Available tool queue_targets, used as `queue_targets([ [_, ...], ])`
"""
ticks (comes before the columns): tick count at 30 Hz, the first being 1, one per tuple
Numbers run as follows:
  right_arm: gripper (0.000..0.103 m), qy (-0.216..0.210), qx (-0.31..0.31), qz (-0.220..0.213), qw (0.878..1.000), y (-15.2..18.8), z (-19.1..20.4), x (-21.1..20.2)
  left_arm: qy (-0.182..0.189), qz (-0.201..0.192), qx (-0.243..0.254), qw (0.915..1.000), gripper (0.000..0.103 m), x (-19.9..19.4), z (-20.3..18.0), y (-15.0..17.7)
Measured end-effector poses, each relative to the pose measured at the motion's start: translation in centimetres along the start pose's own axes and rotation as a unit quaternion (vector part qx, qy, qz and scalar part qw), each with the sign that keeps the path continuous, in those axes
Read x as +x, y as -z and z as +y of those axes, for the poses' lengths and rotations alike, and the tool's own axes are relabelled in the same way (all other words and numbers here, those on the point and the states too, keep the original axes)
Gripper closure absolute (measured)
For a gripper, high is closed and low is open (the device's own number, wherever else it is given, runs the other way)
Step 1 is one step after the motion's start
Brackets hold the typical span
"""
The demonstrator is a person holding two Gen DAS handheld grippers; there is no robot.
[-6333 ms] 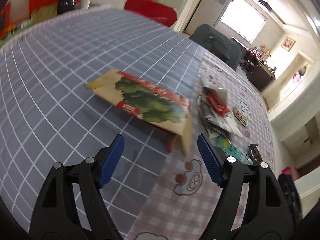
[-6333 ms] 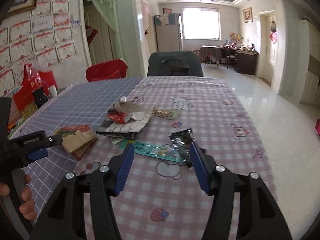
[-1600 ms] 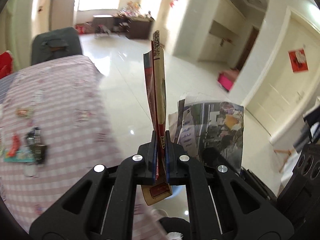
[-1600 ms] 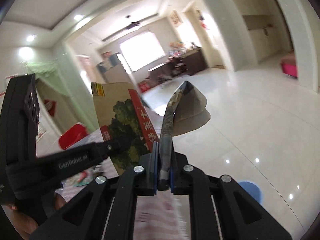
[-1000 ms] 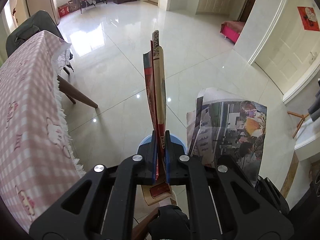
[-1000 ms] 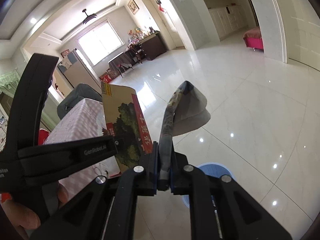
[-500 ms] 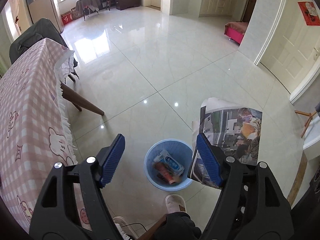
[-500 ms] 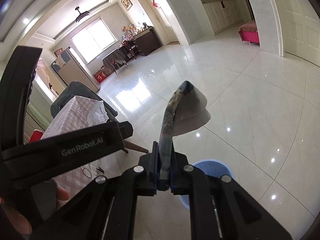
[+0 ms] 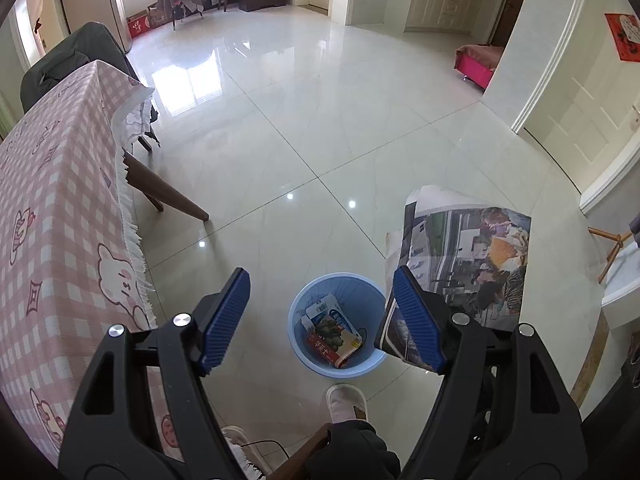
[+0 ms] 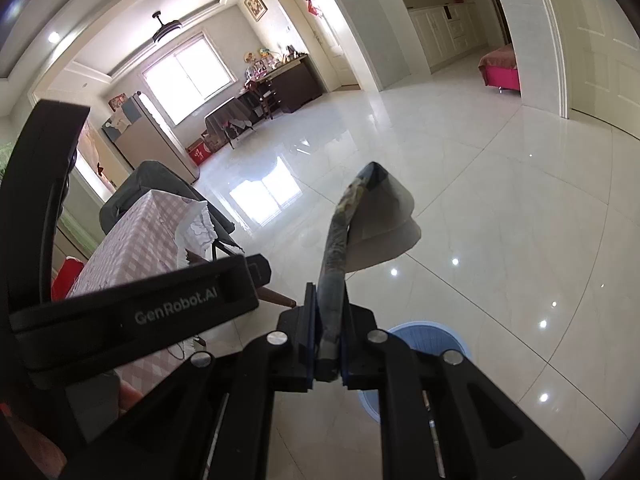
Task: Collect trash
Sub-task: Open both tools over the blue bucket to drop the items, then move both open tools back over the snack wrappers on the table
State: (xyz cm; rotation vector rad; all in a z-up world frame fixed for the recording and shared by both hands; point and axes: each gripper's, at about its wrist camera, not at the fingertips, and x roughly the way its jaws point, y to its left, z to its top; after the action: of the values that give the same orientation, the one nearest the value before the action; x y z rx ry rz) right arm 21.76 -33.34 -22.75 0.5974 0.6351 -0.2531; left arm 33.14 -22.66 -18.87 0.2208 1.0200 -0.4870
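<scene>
A light blue waste bin (image 9: 300,312) stands on the tiled floor right below my left gripper (image 9: 322,316), which is open with nothing between its blue pads. The brown packet with the green tree print (image 9: 332,338) lies inside the bin on other wrappers. My right gripper (image 10: 327,354) is shut on a folded newspaper (image 10: 340,236), which sticks up from its jaws; in the left wrist view the printed pages of the newspaper (image 9: 476,264) hang just right of the bin. In the right wrist view the bin (image 10: 440,334) shows partly behind the gripper, and the left gripper's body (image 10: 132,312) crosses the lower left.
The table with the pink checked cloth (image 9: 52,216) runs along the left, its wooden leg (image 9: 168,192) slanting onto the floor. A person's slippered foot (image 9: 346,402) stands just before the bin. A dark chair (image 9: 76,60) is at the table's far end. Open glossy floor stretches ahead.
My left gripper opened and let go of the brown packet, which dropped into the blue bin. The right gripper kept its hold on the newspaper and barely moved.
</scene>
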Motion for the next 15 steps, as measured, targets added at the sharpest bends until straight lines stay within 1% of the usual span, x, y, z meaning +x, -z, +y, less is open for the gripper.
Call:
queue_targets([
  [1,0.091,0.0,0.002,-0.002,1.0,0.0,0.0,0.0,0.0,0.0,-0.001,1.0,0.03,0.0,0.0,0.0],
  [4,0.089,-0.003,0.008,-0.007,1.0,0.0,-0.1,0.2,0.0,-0.001,-0.004,1.0,0.03,0.0,0.2,0.0],
  [6,0.086,0.003,0.013,-0.008,1.0,-0.3,-0.2,0.4,-0.001,-0.001,-0.005,1.0,0.03,0.1,0.2,0.0],
  [8,0.078,0.005,0.015,-0.008,1.0,-0.5,-0.2,0.6,-0.001,0.0,-0.005,1.0,0.03,0.1,0.2,0.0],
  [10,0.074,0.007,0.015,-0.01,1.0,-0.6,-0.2,0.5,0.0,0.0,-0.007,1.0,0.03,-0.1,0.3,-0.1],
  [15,0.071,0.007,0.016,-0.02,1.0,-0.8,0.1,-0.5,0.005,-0.011,-0.009,0.9999,0.03,-1.4,0.3,-0.2],
])
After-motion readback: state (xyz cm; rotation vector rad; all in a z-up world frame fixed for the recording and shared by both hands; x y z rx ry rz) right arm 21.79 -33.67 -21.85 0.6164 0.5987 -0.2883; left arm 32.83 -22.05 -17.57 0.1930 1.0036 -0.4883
